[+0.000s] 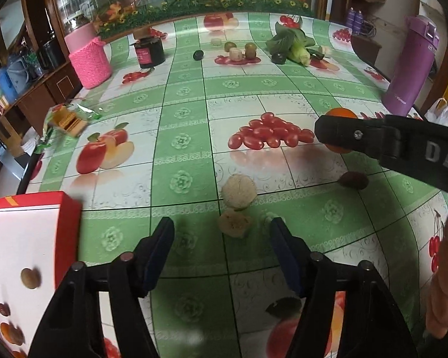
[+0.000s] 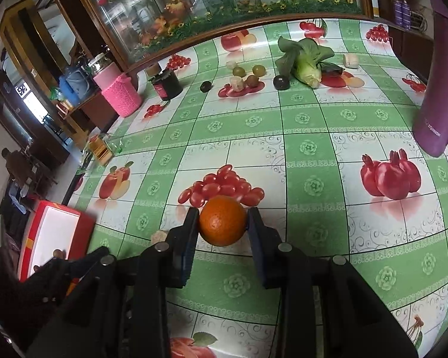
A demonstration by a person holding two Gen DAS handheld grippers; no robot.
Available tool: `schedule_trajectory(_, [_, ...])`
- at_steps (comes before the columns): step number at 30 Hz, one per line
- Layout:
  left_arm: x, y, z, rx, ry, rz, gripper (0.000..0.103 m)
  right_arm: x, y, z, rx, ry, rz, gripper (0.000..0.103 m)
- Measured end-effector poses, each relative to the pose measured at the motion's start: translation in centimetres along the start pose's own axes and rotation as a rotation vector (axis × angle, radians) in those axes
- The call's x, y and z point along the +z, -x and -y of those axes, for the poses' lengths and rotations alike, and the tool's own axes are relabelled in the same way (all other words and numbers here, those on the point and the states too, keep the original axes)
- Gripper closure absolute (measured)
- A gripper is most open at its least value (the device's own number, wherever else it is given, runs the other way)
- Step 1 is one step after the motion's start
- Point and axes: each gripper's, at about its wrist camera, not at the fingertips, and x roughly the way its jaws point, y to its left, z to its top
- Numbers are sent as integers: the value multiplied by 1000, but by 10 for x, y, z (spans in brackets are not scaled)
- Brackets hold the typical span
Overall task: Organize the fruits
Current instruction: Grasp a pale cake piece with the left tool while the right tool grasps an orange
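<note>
The table (image 2: 313, 149), covered in a green-and-white checked cloth printed with fruit, is filling both views. At its near left corner a red box (image 1: 71, 217) with a white inside is sitting, already holding a few small brown fruits (image 1: 30, 278). The right gripper (image 2: 224, 223) is clenching an orange (image 2: 222, 220) between its two pads, squarely at the fingertips; the orange is round, so no long axis or heading is showing. In the left wrist view that same orange is peeking out above and below the right gripper's black finger, well right of the box. The left gripper (image 1: 222, 232) is standing released, its jaws apart with nothing pressed between them. Two pale, rough round fruits are lying just ahead of its fingertips: the nearer one (image 1: 235, 223) is sitting between the tips, the other (image 1: 239, 191) touching it just beyond. A small brown fruit (image 1: 354, 180) is lying off to the right of them, below the right gripper.
</note>
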Motion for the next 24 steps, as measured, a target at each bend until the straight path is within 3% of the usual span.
schedule_trajectory(2, [0,-6,0,3,8,-13,54,-1,-1,-2,9,0,-2,68])
schedule_trajectory(4, [0,-7,-1,-7,19,-4,56,-2,0,-3,14,1,-2,68])
schedule_trajectory(8, [1,-7,0,-38,21,5,79,-3,1,-3,17,-2,-3,68])
schedule_trajectory(15, [-4,16,-3,27,7,77,79,-5,1,-7,25,9,-6,68])
schedule_trajectory(24, [-24,88,-42,245,0,265,79,-12,2,-24,62,67,29,68])
